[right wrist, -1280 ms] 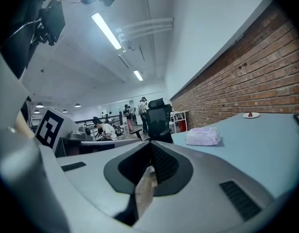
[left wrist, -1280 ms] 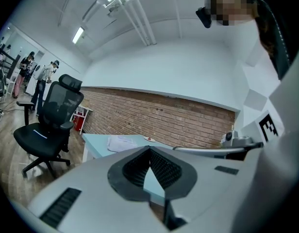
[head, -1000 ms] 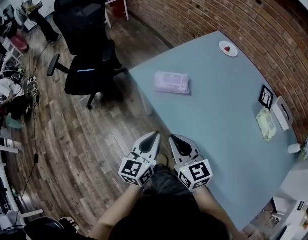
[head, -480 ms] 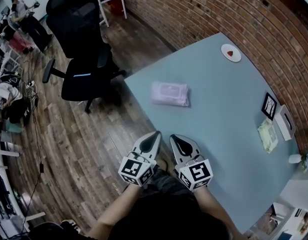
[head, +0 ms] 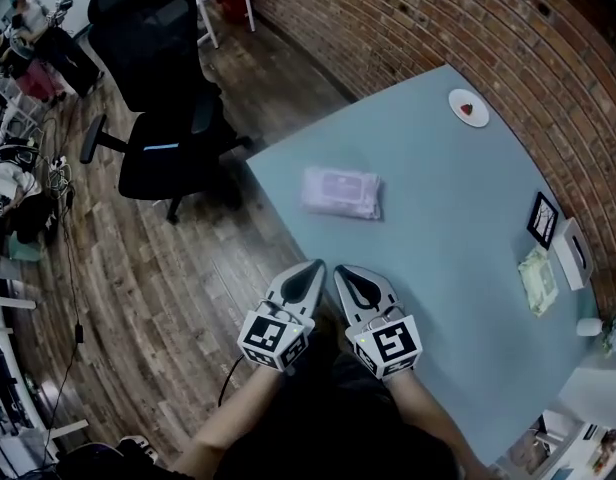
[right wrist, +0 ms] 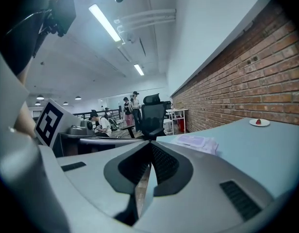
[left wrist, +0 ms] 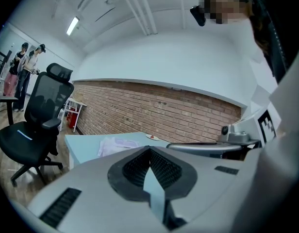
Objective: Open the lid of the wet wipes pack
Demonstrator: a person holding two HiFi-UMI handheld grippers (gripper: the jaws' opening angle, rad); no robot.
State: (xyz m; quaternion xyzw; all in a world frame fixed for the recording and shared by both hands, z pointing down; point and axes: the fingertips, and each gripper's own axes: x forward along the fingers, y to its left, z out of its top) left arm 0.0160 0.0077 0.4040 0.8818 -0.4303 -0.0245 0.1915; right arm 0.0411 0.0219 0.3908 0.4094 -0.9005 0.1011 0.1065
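The wet wipes pack point(head: 340, 192), pale pink with a lilac lid, lies flat near the left corner of the light blue table point(head: 438, 208). It also shows in the left gripper view as the pack point(left wrist: 118, 144) and in the right gripper view as the pack point(right wrist: 197, 141). My left gripper point(head: 316, 265) and right gripper point(head: 340, 269) are side by side at the table's near edge, well short of the pack. Both point toward it. Each gripper is shut with nothing between its jaws, as the left gripper point(left wrist: 149, 149) and right gripper point(right wrist: 150, 143) show close up.
A black office chair point(head: 153, 98) stands on the wood floor left of the table. A small plate point(head: 469, 108) sits at the far corner by the brick wall. A framed card point(head: 541, 220), a white box point(head: 573, 250) and a green packet point(head: 534, 280) lie along the right edge.
Both grippers and the head have drifted a little toward the table, so its near edge and the pack sit closer. The jaws stay shut.
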